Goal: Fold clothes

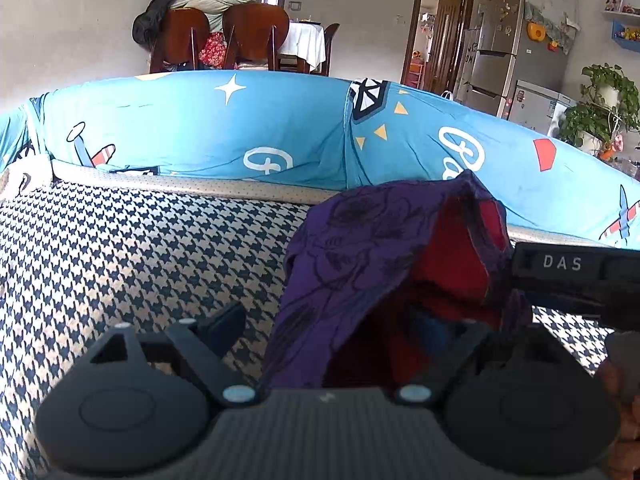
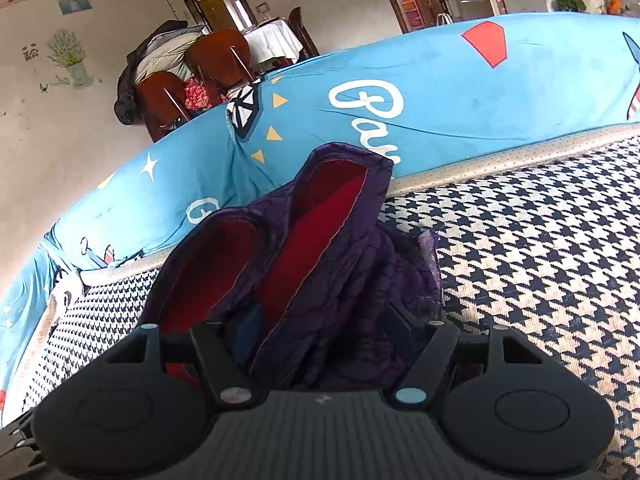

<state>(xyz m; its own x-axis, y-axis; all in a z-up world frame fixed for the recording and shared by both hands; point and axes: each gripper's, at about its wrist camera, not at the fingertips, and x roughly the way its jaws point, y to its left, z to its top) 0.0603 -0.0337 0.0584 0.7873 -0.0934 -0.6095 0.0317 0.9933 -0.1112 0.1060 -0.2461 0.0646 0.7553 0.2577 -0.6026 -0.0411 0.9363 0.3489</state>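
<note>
Purple quilted cloth with a red lining makes up the garment [image 1: 352, 240], and you have it bunched and lifted above the houndstooth sofa seat [image 1: 140, 248], close to the blue cartoon-print cover [image 1: 240, 120] on the backrest. Your left gripper [image 1: 344, 344] stands spread, with cloth draped between its fingers, though whether it truly pinches any is hard to tell. Your right gripper [image 2: 320, 320] looks closed into the padded folds, its fingertips buried in the fabric.

Expect the piece to be soft, light and a little springy from the padding, so folds may puff back open; the smoother lining could slide. Stitched hems, such as the edge [image 2: 344, 216] where red meets purple, look like the firmest places to take hold.

Open seat lies to your left in the left wrist view and to your right in the right wrist view. The backrest closes off the far side.
</note>
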